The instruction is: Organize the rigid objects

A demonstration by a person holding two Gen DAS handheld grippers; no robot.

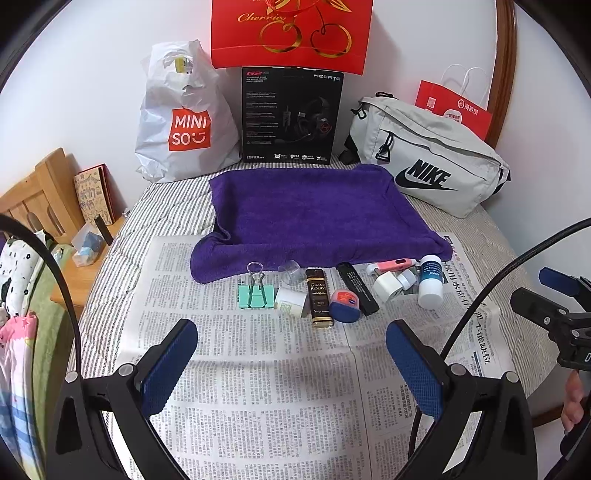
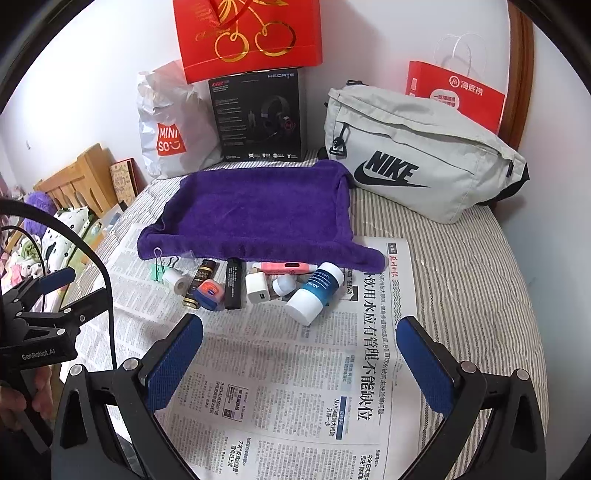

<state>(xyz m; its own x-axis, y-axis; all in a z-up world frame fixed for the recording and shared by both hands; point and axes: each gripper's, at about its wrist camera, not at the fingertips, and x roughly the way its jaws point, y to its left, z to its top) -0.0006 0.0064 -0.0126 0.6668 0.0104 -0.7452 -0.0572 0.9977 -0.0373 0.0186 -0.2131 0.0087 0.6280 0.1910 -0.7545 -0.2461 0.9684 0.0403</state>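
Observation:
A row of small objects lies on newspaper (image 1: 258,369) just in front of a purple towel (image 1: 314,214): a mint binder clip (image 1: 256,291), a white tape roll (image 1: 291,301), a brown Grand Reserve box (image 1: 320,297), a small blue-and-orange jar (image 1: 345,304), a black lighter-like stick (image 1: 357,288), a white charger (image 1: 386,286), a pink pen (image 1: 395,263) and a white bottle with a blue label (image 1: 430,280). My left gripper (image 1: 291,363) is open and empty, short of the row. My right gripper (image 2: 299,362) is open and empty, short of the bottle (image 2: 314,291).
Behind the towel (image 2: 258,210) stand a Miniso bag (image 1: 184,118), a black headset box (image 1: 291,114), a red gift bag (image 1: 291,33), a grey Nike bag (image 1: 432,162) and a red paper bag (image 1: 454,107). A wooden bedside table (image 1: 85,273) is at left.

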